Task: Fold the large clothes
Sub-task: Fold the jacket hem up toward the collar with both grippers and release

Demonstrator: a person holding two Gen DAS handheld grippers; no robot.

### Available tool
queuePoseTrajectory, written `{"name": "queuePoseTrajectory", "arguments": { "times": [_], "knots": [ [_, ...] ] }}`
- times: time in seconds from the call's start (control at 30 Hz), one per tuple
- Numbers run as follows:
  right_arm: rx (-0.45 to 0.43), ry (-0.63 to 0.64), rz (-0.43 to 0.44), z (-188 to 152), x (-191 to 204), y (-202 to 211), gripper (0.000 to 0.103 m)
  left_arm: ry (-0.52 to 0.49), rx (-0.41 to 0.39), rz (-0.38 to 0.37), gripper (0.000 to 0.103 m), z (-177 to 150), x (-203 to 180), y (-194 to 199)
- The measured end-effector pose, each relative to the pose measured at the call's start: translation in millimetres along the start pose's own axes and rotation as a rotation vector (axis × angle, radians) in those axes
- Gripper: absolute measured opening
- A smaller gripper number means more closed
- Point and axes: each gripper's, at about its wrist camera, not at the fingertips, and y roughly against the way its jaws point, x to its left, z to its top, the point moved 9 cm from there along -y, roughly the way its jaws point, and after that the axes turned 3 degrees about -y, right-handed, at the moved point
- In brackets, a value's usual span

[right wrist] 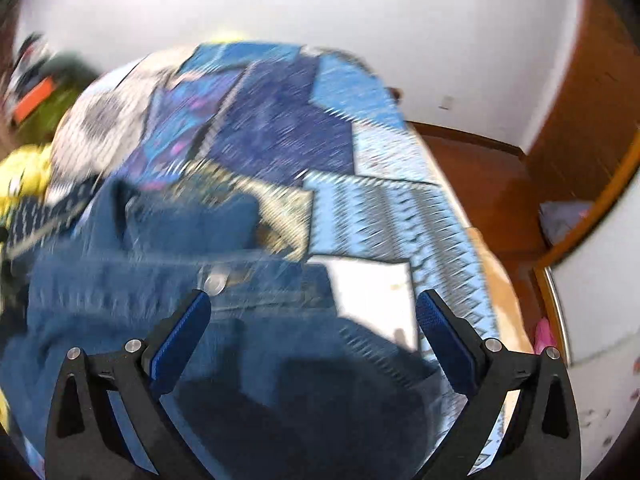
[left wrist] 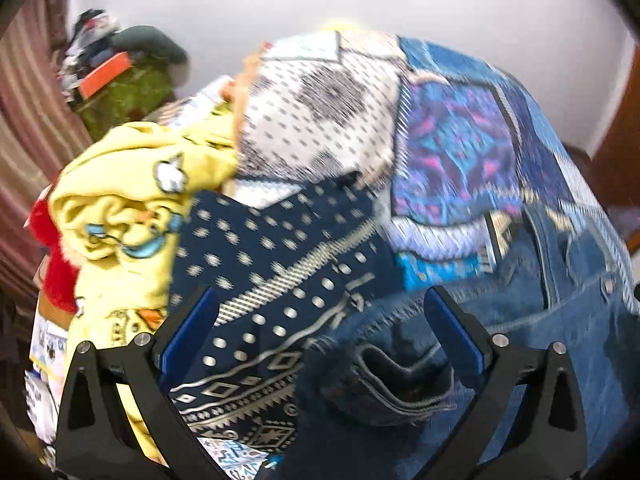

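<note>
Left view: the left gripper (left wrist: 320,334), jaws spread wide and grasping nothing, hangs over the jeans (left wrist: 460,352), which lie crumpled on the quilt (left wrist: 452,152) of the bed, a navy cloth (left wrist: 272,256) touching them at left and a yellow garment (left wrist: 120,208) beyond.

Right view: the right gripper (right wrist: 314,332), also released, hovers near the jeans' button (right wrist: 216,280). Best to pinch the waistband at both ends, then lift and shake flat.
</note>
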Motion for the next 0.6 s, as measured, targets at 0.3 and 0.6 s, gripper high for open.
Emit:
{"name": "queuePoseTrajectory", "arguments": {
  "times": [0.3, 0.6],
  "knots": [
    [0.019, 0.054, 0.168, -31.1, 30.4, 36.7, 0.103, -0.108, 0.086, -0.105, 0.103, -49.9, -11.2, 12.9],
    [0.123, 0.222, 0.194, -82.2, 74.8, 22.3, 0.103, -0.275, 0.207, -0.026, 0.103, -93.8, -29.6, -25.8]
  ]
}}
